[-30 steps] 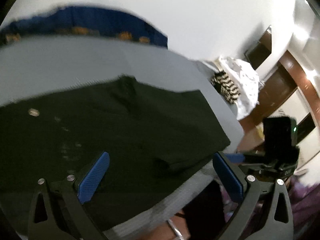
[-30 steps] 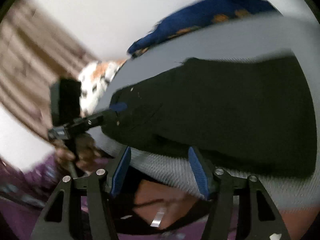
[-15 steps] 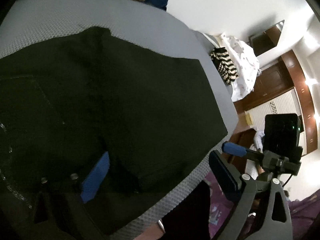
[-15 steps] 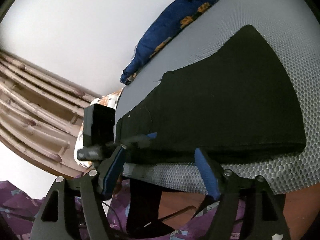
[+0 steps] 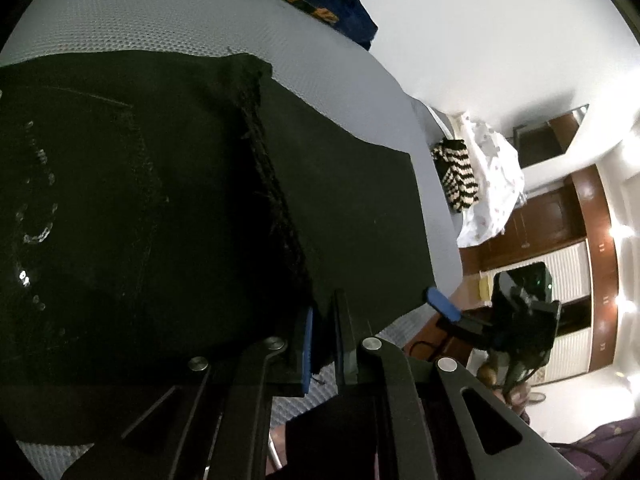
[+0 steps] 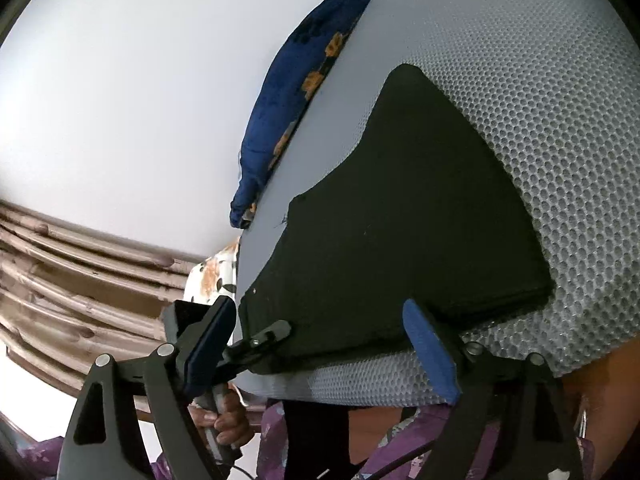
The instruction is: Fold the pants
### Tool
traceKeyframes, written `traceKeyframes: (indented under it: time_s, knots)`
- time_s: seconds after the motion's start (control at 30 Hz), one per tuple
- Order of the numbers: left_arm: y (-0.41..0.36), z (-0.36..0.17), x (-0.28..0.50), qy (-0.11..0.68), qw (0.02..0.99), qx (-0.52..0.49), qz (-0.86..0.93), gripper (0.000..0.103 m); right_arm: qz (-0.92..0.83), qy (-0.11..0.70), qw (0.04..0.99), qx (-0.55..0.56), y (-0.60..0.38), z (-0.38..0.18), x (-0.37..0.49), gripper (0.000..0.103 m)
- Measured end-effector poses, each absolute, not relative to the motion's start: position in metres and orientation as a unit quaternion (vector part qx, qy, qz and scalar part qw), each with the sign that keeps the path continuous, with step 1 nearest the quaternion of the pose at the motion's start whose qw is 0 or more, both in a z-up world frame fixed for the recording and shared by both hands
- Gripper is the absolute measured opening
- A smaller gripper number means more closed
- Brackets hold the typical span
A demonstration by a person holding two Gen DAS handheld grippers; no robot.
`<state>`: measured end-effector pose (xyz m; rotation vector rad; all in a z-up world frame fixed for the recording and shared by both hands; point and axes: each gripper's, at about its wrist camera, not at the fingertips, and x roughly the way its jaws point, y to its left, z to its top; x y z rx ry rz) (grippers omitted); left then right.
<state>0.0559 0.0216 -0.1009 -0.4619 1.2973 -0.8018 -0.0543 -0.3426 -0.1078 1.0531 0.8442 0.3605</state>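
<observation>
Black pants (image 5: 168, 200) lie flat on a grey mesh-covered bed (image 5: 132, 12), one layer folded over another. My left gripper (image 5: 322, 336) is shut on the near edge of the pants by the seam. In the right wrist view the pants (image 6: 400, 220) lie across the bed (image 6: 540, 100), and the left gripper (image 6: 272, 330) pinches their near left edge. My right gripper (image 6: 320, 344) is open, its blue-padded fingers (image 6: 430, 348) spread just off the near edge of the pants, touching nothing. It also shows at the right of the left wrist view (image 5: 440, 304).
A dark blue flowered pillow (image 6: 296, 92) lies at the far side of the bed. A striped cloth (image 5: 456, 176) and white bedding (image 5: 492, 184) lie at the bed's right end. Wooden cabinets (image 5: 560, 216) stand beyond. A wooden headboard (image 6: 80, 264) is left.
My left gripper has come down onto the near edge of the pants and closed on it. My right gripper has stayed open and moved closer to the bed edge.
</observation>
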Motion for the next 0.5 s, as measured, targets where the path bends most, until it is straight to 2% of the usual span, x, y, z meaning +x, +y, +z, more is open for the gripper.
traceKeyframes:
  time_s: [0.2,0.5]
  knots:
    - [0.017,-0.128,0.055,0.626,0.668,-0.217,-0.338,0.009,0.164,0.399,0.768,0.474,-0.335,-0.11,-0.049,0.085]
    - [0.012,-0.108,0.054,0.615,0.682,-0.204,-0.34,0.009,0.163,0.398,0.769,0.473,-0.336,-0.112,-0.049,0.088]
